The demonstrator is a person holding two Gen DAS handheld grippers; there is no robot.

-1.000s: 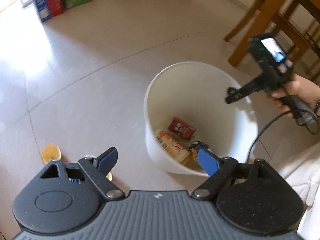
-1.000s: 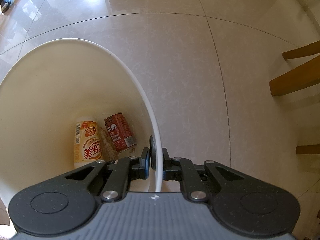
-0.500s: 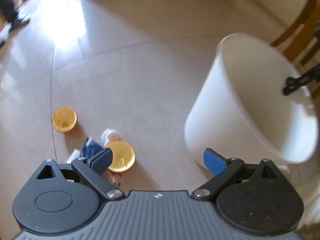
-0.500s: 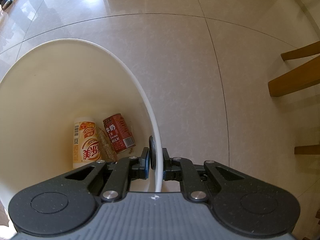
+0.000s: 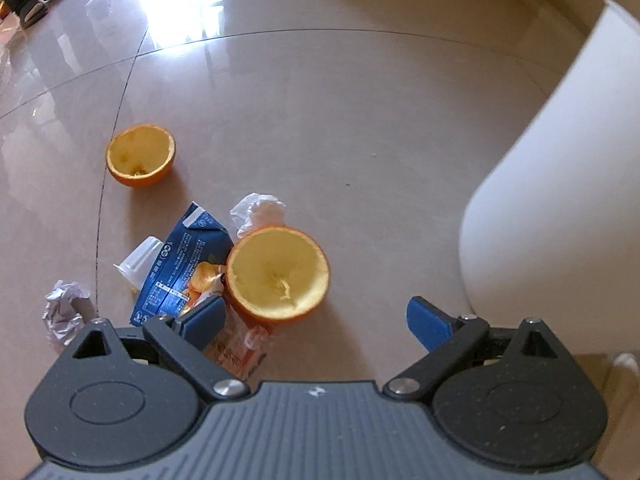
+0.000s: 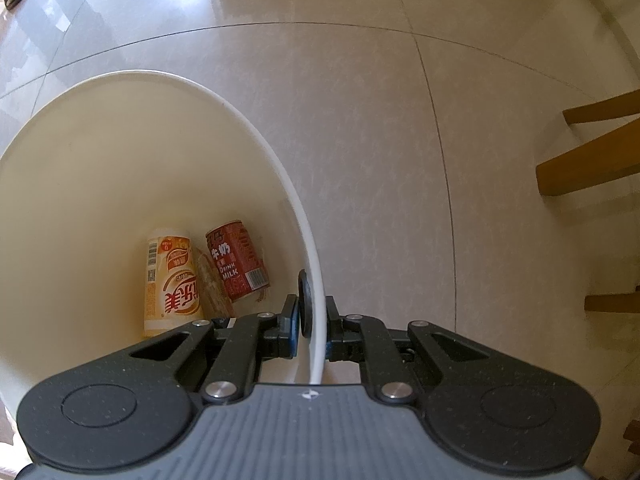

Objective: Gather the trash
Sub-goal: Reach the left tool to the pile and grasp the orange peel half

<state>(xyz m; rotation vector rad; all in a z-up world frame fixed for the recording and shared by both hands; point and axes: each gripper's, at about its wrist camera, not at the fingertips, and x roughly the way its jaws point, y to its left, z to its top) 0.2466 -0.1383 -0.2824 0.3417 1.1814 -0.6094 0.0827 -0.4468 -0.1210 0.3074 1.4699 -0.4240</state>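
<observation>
Left gripper (image 5: pixel 316 318) has dropped from the bin (image 5: pixel 560 184) toward floor litter, jaws opened wide, empty; nearest orange half (image 5: pixel 278 274) just ahead. Straddle its rim squarely. Right gripper (image 6: pixel 312 322) clamps bin rim

Two orange halves (image 5: pixel 277 272), one carton (image 5: pixel 182 258), maybe two tissues (image 5: pixel 259 213).
</observation>
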